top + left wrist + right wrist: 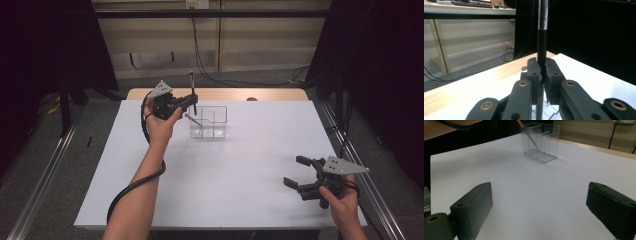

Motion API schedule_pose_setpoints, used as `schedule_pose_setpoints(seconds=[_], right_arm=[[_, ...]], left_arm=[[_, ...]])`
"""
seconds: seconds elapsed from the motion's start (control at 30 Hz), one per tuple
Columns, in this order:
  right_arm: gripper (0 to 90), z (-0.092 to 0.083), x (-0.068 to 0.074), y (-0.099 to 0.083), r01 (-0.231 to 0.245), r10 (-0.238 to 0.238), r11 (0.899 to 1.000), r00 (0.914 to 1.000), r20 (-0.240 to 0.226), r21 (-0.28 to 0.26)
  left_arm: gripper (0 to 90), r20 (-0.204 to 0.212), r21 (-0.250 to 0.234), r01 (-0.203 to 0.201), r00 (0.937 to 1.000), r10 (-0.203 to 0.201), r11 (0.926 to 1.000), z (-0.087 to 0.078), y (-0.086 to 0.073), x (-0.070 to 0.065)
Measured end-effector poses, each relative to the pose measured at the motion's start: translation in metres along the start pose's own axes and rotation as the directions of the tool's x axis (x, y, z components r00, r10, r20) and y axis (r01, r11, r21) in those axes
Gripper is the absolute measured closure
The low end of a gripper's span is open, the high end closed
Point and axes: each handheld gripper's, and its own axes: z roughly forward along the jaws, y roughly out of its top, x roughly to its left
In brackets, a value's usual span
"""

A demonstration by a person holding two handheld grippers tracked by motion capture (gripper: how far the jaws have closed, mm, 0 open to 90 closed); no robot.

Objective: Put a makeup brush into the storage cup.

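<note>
At the far side of the white table (215, 170), the left gripper (192, 101) clamps a slim black pen (542, 42) upright, its lower end over the clear divided organizer (210, 121). The pen looks light, rigid and smooth-barrelled, so a firm pinch near mid-length seems the safest hold against slipping. One thin wooden-looking stick (192, 119) already leans in the organizer's left compartment; the other compartments appear empty, though the clear walls make that hard to confirm. The right gripper (300, 174) rests near the table's front corner, jaws spread wide, holding nothing.
</note>
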Motion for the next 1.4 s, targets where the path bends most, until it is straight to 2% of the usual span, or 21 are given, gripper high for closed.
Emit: schedule_pose_setpoints(seconds=[0.7, 1.4], right_arm=[[6.3, 0.0, 0.001, 0.0, 0.008, -0.008, 1.0, 1.0, -0.005, -0.001], [6.3, 0.0, 0.001, 0.001, 0.009, -0.009, 1.0, 0.9999, -0.008, -0.003]], left_arm=[[83.9, -0.025, 0.023, -0.007, 0.9997, 0.008, 0.9997, 0.009, -0.005, 0.003], [83.6, -0.035, 0.043, 0.005, 0.9994, -0.003, 0.9991, 0.011, -0.014, 0.005]])
